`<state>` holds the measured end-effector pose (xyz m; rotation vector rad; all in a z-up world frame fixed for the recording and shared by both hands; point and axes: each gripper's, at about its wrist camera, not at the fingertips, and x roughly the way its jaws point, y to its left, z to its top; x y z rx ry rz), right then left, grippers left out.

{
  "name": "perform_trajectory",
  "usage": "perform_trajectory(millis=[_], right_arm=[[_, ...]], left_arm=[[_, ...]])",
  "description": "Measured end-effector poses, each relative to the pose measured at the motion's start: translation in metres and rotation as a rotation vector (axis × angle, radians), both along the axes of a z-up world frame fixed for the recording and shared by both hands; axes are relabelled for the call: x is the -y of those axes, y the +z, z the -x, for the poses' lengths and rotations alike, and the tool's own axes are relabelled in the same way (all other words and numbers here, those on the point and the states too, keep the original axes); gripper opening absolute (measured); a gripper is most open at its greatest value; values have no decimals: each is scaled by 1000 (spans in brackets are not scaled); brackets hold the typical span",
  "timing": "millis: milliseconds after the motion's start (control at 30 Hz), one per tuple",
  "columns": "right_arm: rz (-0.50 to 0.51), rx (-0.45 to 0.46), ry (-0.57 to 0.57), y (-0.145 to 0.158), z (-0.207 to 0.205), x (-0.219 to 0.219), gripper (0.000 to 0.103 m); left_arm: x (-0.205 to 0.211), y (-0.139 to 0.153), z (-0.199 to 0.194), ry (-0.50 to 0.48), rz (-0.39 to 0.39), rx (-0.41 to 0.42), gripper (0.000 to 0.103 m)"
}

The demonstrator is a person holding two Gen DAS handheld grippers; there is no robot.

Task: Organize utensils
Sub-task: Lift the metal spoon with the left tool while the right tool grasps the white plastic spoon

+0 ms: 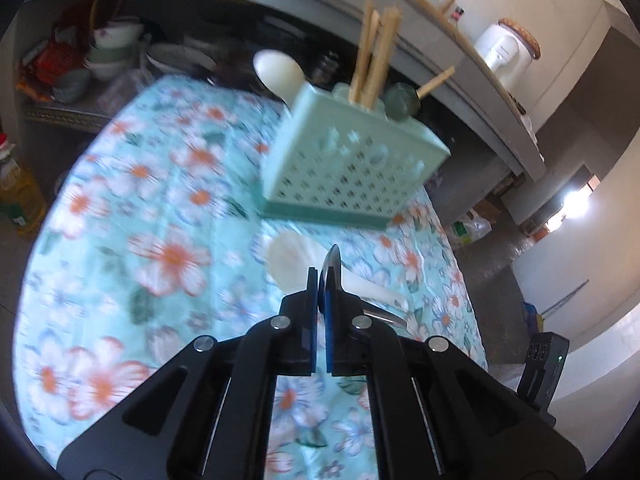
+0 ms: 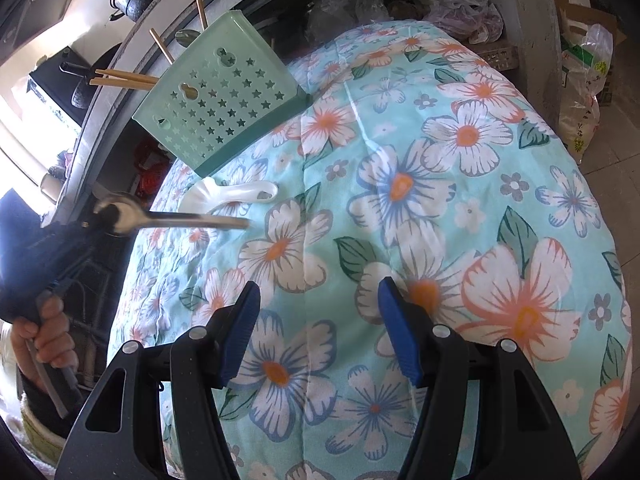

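Pinching the metal spoon by its bowl, the closed left gripper holds it off the floral cloth, short of the green caddy. Such an end grip could let it swivel or slip. The right gripper gapes empty.

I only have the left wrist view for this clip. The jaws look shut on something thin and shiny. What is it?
Observer: A metal spoon, gripped at the bowl by the left gripper, handle sticking out sideways.
Operator: Off the cloth?
Observer: Yes, it hangs above the floral cloth.
Operator: And the right gripper?
Observer: The right gripper is open and empty.
Operator: Anything left lying?
Observer: A white spoon before the green holder.
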<state>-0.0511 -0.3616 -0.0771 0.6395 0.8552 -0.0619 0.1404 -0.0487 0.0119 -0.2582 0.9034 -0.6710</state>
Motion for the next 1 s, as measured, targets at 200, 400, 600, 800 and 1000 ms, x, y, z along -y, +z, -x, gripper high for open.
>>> perform_trajectory(millis=[200, 400, 600, 800, 1000], right_arm=[[79, -22, 6, 5, -4, -9, 60], [154, 4, 77, 25, -23, -35, 59], [275, 53, 228, 49, -63, -85, 57], [434, 71, 374, 51, -105, -145, 54], [805, 53, 477, 27, -130, -207, 49]], left_arm=[[-68, 22, -11, 153, 40, 56, 1], [-116, 19, -23, 314, 102, 65, 1], [-134, -6, -34, 402, 127, 12, 1], [-143, -16, -35, 451, 133, 17, 1], [-147, -21, -38, 459, 130, 22, 1]])
